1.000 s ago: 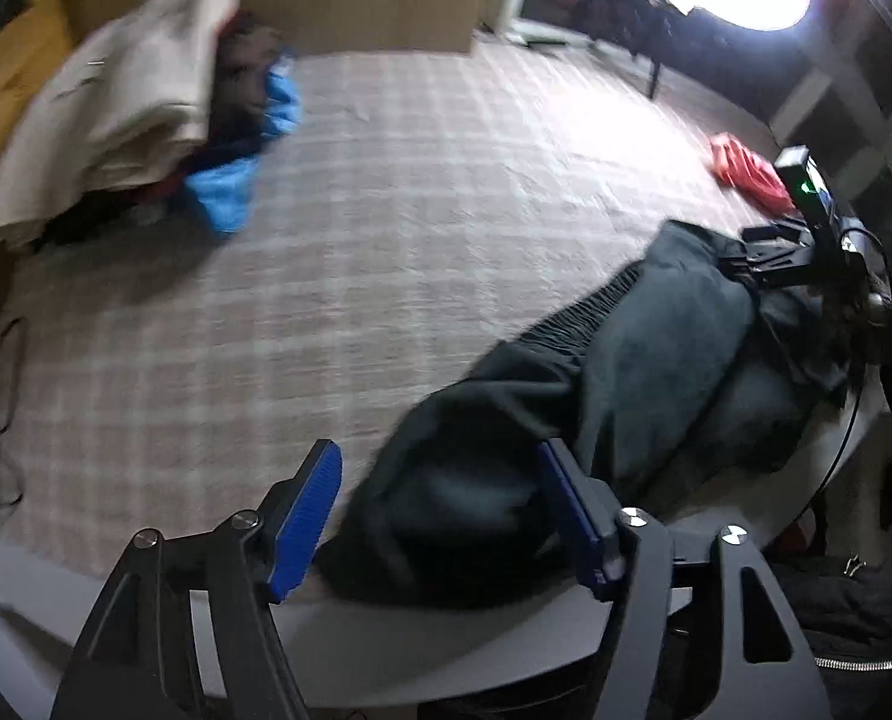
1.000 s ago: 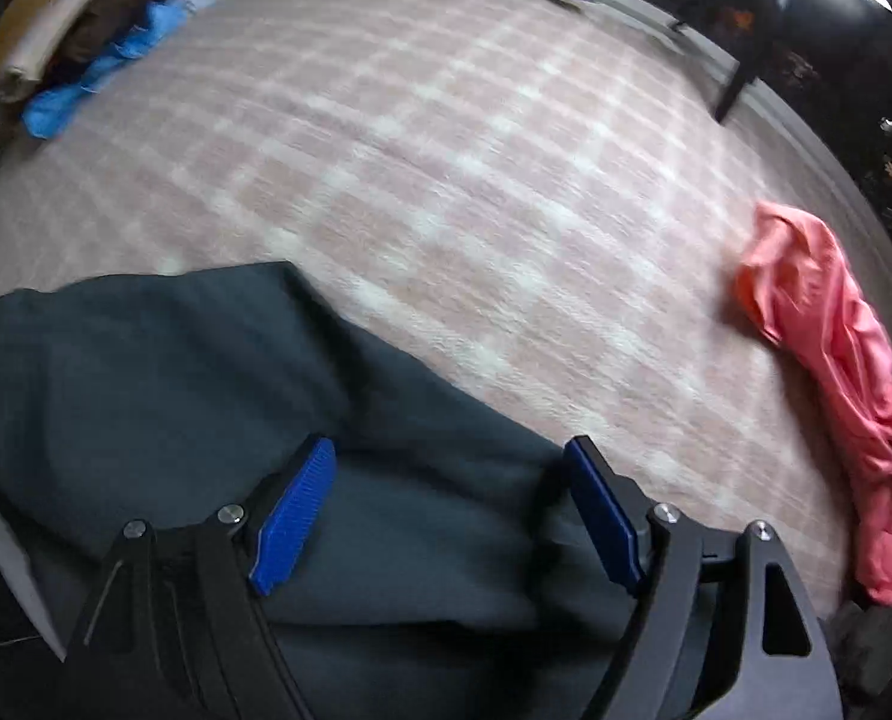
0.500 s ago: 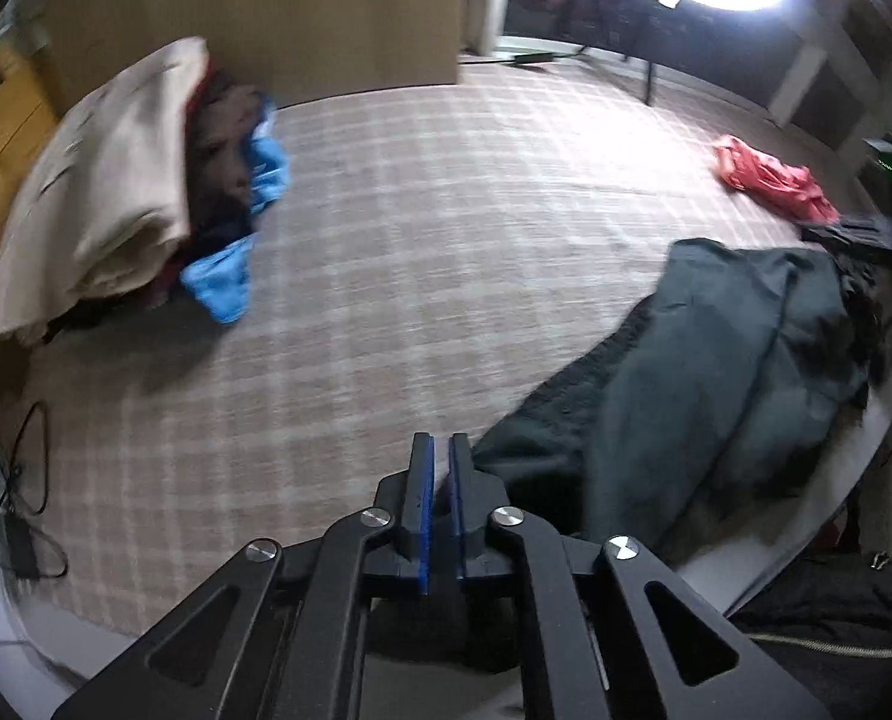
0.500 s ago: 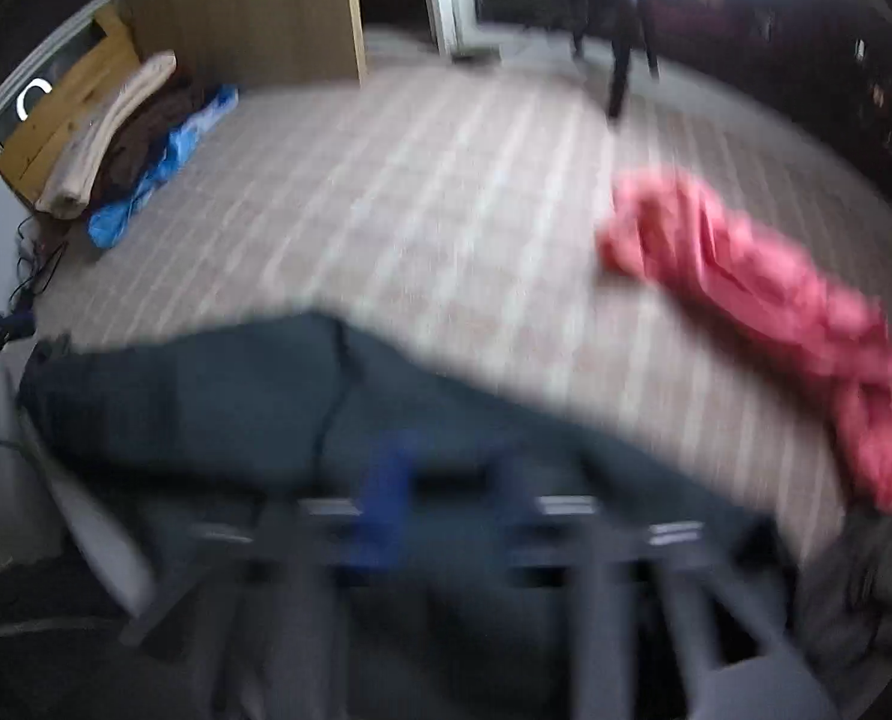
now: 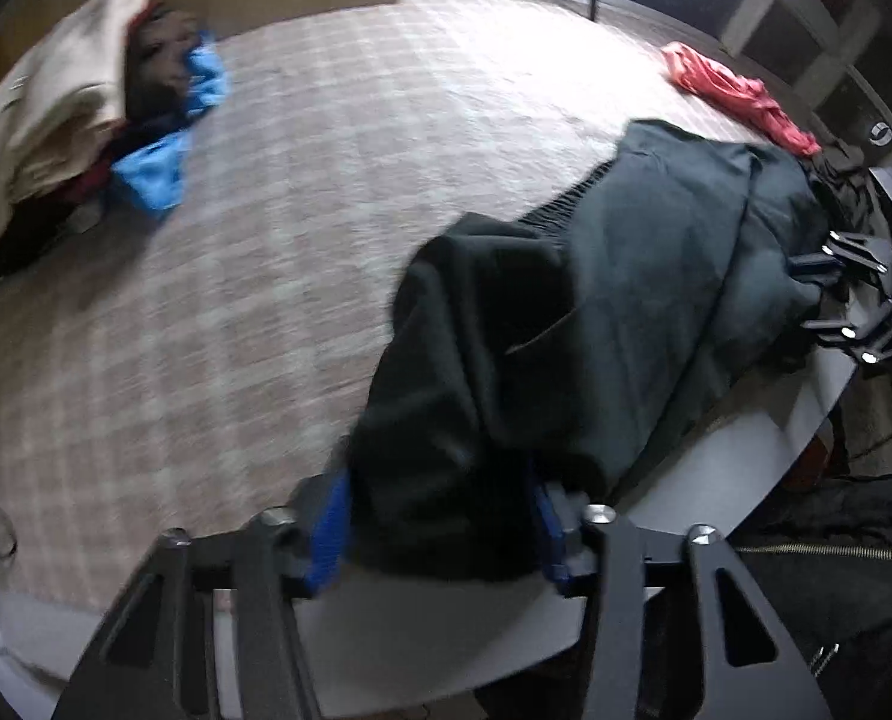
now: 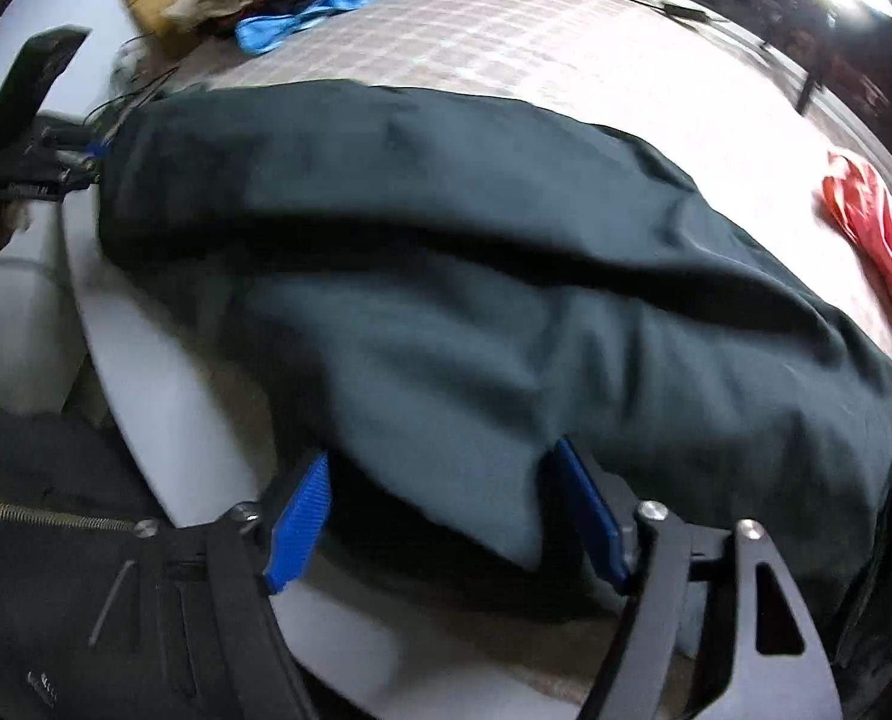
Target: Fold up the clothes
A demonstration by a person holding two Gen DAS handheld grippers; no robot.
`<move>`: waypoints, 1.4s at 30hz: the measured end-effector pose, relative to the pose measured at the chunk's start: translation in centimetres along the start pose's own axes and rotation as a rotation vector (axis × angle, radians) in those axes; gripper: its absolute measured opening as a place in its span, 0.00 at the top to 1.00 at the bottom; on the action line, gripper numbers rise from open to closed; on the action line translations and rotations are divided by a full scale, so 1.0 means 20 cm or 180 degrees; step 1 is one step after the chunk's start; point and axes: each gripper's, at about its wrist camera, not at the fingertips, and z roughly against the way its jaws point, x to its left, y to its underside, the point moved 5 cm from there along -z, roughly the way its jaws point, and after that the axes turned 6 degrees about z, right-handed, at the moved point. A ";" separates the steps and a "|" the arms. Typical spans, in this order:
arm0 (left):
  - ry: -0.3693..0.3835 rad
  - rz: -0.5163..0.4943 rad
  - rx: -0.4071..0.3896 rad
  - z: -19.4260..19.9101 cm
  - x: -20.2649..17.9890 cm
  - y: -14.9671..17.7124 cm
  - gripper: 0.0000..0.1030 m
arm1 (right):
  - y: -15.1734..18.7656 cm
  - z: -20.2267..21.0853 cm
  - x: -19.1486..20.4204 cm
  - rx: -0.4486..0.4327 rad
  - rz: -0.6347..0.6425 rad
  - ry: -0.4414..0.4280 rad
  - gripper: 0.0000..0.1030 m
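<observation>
- dark green garment (image 5: 644, 276) lies at near edge of checked bed cover (image 5: 326, 192)
- left gripper (image 5: 440, 522) clamps a bunched fold; right gripper (image 6: 446, 516) closing, cloth between pads

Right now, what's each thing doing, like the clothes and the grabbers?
dark garment, bunched up, not folded.
red garment, crumpled, lying apart.
clothes pile, heaped at the far corner.
left gripper, clamped on the dark garment.
right gripper, jaws closing, garment between them.
</observation>
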 end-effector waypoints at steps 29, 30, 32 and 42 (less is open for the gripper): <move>-0.0201 -0.0446 -0.0339 0.16 -0.41 -0.30 0.28 | -0.43 0.33 -0.97 -0.0388 -0.1206 0.0805 0.48; -0.0112 -0.0444 -0.0229 0.10 -0.46 -0.25 0.27 | -0.36 0.30 -0.97 -0.0328 -0.1277 0.0806 0.46; -0.0104 -0.0456 -0.0085 -0.01 -0.52 -0.20 0.27 | -0.25 0.26 -0.95 -0.0254 -0.1421 0.0740 0.41; 0.0149 -0.0110 -0.0042 -0.17 -0.55 -0.43 0.74 | -0.04 0.13 -1.07 -0.0163 -0.1563 0.0905 0.46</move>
